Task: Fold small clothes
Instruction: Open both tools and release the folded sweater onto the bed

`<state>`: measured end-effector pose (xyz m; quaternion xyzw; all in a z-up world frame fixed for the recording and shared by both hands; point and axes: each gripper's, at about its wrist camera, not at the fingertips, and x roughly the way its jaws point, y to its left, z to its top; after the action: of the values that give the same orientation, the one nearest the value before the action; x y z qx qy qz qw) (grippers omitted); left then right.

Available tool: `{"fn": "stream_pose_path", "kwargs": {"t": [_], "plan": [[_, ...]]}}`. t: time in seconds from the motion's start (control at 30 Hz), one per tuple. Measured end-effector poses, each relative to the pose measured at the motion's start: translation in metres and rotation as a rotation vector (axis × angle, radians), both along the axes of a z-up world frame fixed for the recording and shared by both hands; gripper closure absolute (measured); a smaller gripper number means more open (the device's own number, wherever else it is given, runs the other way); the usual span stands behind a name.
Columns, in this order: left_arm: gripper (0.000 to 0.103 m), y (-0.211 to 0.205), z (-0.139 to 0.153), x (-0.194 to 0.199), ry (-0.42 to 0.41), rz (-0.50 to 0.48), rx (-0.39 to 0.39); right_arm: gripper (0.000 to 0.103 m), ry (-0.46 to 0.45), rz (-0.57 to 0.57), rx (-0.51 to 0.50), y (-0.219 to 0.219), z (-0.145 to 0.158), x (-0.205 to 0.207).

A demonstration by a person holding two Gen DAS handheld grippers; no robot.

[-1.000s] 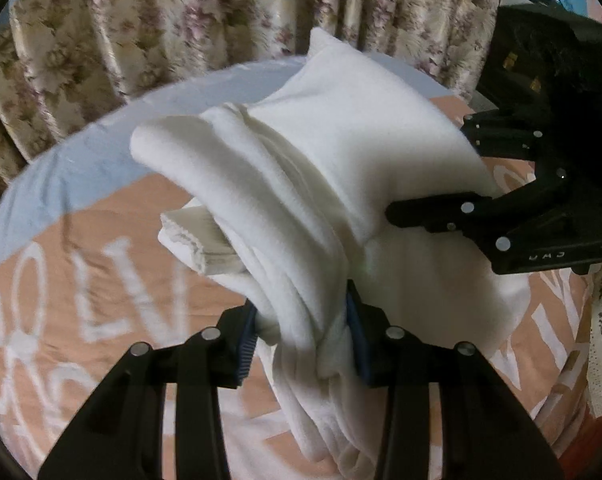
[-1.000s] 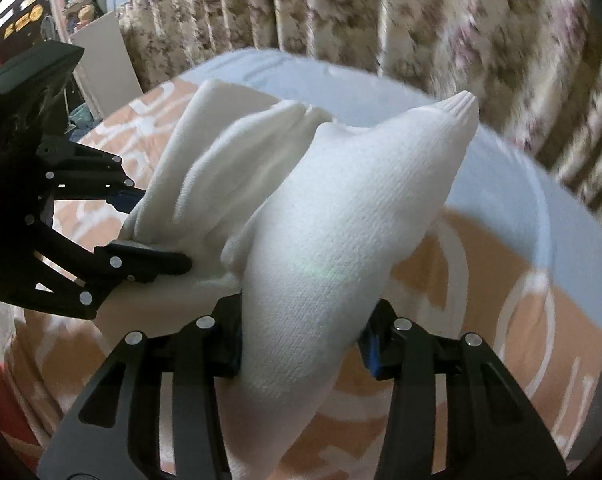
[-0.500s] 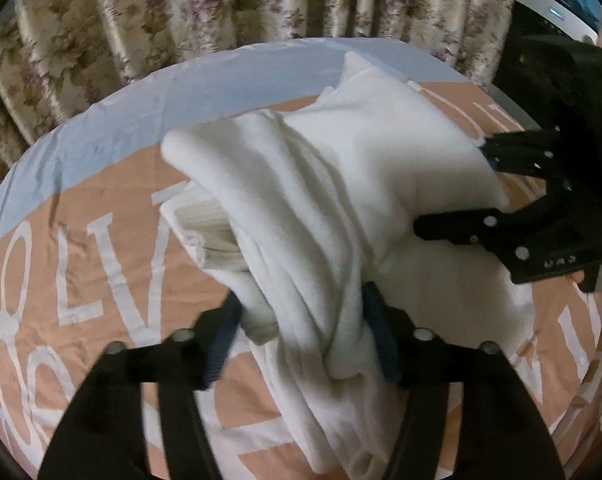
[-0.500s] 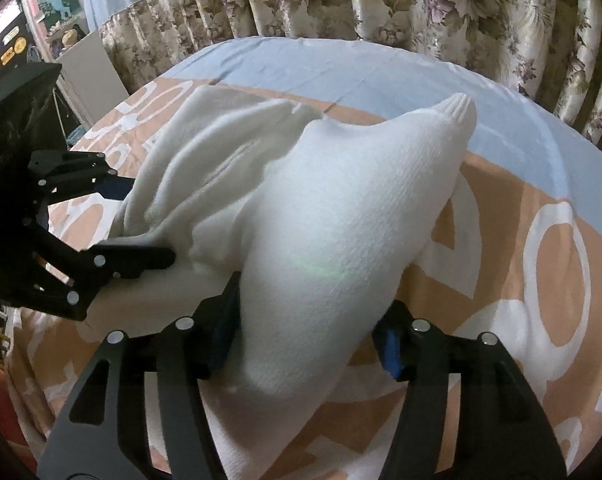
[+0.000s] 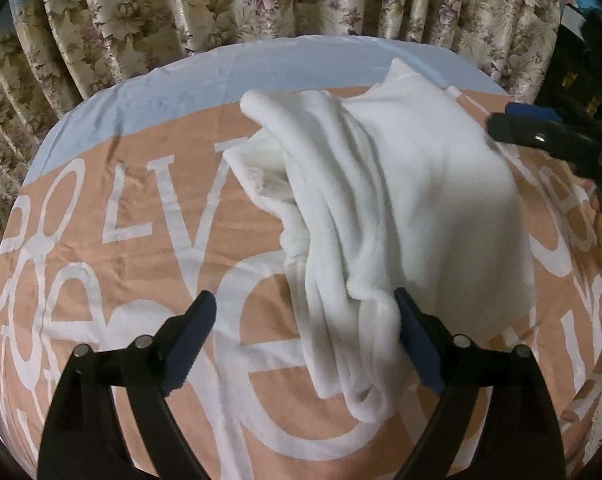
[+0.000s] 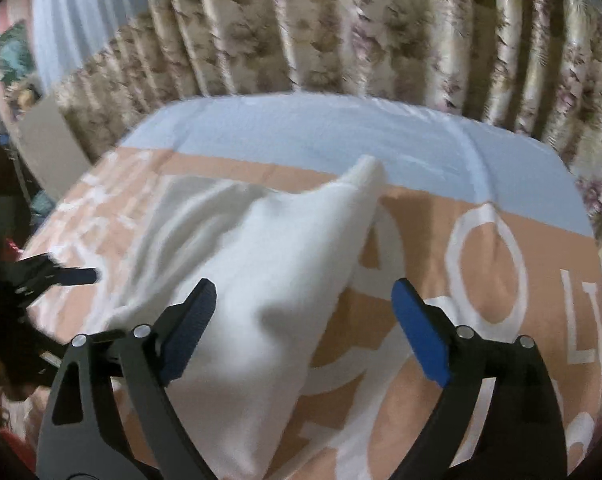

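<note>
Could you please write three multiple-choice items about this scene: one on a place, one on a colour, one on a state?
1. Where does the white garment lie?
A. on the printed bedsheet
B. on a chair
C. on the floor

2. What colour are the pads inside the jaws?
A. red
B. blue
C. green

3. How do the jaws of the left gripper and the right gripper stand?
A. both shut
B. only the left open
C. both open

Key: 1 A, the garment rests on the lettered sheet; 2 B, blue pads show in both views; 3 C, a wide gap shows in each pair.
</note>
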<state>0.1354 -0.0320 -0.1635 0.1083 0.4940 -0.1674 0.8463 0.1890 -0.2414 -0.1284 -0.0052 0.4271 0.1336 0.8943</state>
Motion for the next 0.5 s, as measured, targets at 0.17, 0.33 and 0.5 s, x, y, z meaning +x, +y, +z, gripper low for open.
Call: {"fn": "stream_pose_path", "kwargs": {"t": [0.17, 0.33, 0.5], "plan": [[0.012, 0.001, -0.010, 0.002, -0.005, 0.008, 0.011, 0.018, 0.055, -0.010, -0.061, 0.002, -0.031, 0.017], [0.006, 0.010, -0.021, 0.007, 0.013, 0.026, -0.021, 0.013, 0.036, -0.007, -0.067, -0.005, -0.034, 0.017], [0.007, 0.011, -0.007, -0.001, -0.010, 0.023, -0.033, 0.017, 0.011, 0.005, -0.052, 0.002, -0.018, 0.000]]}}
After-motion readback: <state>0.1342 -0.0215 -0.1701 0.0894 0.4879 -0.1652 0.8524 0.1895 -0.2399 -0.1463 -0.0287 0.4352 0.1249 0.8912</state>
